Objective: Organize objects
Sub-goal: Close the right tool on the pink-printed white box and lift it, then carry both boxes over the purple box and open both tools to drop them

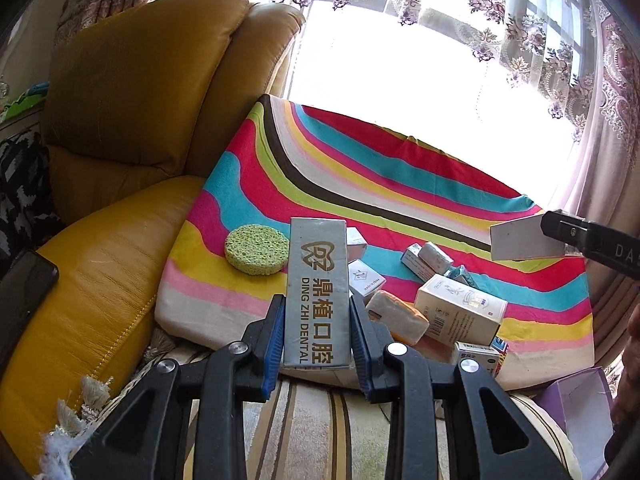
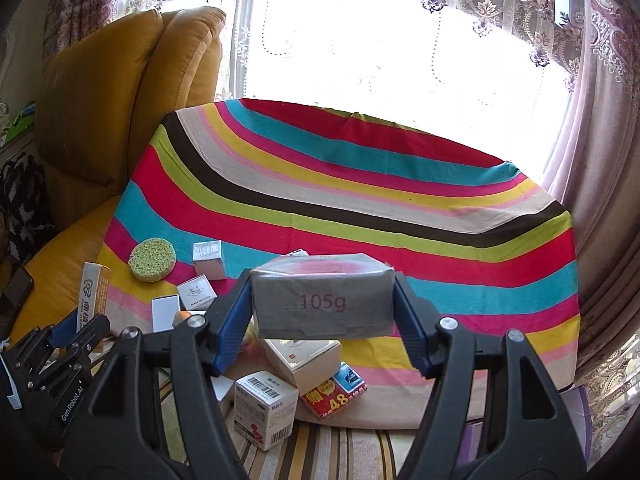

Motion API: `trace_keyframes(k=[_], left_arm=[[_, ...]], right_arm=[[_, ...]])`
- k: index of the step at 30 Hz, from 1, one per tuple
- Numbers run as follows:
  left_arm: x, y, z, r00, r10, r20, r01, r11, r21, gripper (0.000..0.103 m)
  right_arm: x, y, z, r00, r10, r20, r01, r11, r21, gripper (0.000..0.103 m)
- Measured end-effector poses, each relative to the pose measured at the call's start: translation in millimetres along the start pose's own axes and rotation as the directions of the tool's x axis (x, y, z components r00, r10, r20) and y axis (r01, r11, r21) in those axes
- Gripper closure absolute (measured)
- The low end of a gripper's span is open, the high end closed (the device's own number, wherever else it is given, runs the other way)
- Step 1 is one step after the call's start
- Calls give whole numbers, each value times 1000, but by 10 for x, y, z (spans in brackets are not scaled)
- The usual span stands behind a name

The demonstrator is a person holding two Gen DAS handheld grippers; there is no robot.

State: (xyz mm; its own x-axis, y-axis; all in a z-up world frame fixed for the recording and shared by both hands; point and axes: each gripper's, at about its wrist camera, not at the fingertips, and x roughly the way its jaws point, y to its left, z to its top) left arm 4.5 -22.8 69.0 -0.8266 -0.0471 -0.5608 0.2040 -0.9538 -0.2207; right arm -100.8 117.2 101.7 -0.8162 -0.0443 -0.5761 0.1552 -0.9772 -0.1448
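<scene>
Label "105g" (image 2: pixel 322 302) faces right view only.

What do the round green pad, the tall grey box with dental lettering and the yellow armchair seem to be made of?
Round green pad: porous sponge, probably cellulose; open pits all over, matte. Tall grey box in the left gripper: printed cardboard, folded edges, slight sheen. Yellow armchair: leather or imitation, smooth with glossy highlights and stitched seams.
</scene>
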Motion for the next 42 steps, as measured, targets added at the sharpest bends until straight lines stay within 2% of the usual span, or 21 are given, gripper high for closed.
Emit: trace_keyframes(k=[6,11,15,18,20,29,32,39,42], left_arm=[[-107,-475,-75,994,-106,8,104,989,105,71],[-185,-893,-144,982,-189,-12,188,964,188,71],[-207,-1185,-198,968,-249,-40,251,939,235,71],[-177,-1387,-260,948,-306,-86,317,912,259,71],[-153,-1523,-310,931,-343,-121,364,888,281,71],[-123,-2228,-595,827,-482,-289,561,739,373,71],[-112,-2450,-690,791,-504,-347,610,695,382,71],[-169,-2882,-880,727,-537,-428,687,592,422,71],[-179,-3040,-940,689,-558,-464,725,544,423,71]], right_arm=[[-243,-417,-181,1000,-25,11,24,996,80,33],[-421,-794,-400,998,-56,2,55,988,145,33],[-544,-1104,-605,996,-90,-16,91,976,199,33],[-633,-1326,-781,992,-120,-35,125,965,230,33],[-680,-1464,-915,988,-142,-53,151,957,247,33],[-864,-2093,-1601,963,-217,-162,261,900,349,33],[-905,-2259,-1774,950,-243,-195,301,879,371,33],[-973,-2510,-2129,927,-262,-268,356,841,408,33],[-1010,-2613,-2253,916,-273,-292,380,821,426,33]])
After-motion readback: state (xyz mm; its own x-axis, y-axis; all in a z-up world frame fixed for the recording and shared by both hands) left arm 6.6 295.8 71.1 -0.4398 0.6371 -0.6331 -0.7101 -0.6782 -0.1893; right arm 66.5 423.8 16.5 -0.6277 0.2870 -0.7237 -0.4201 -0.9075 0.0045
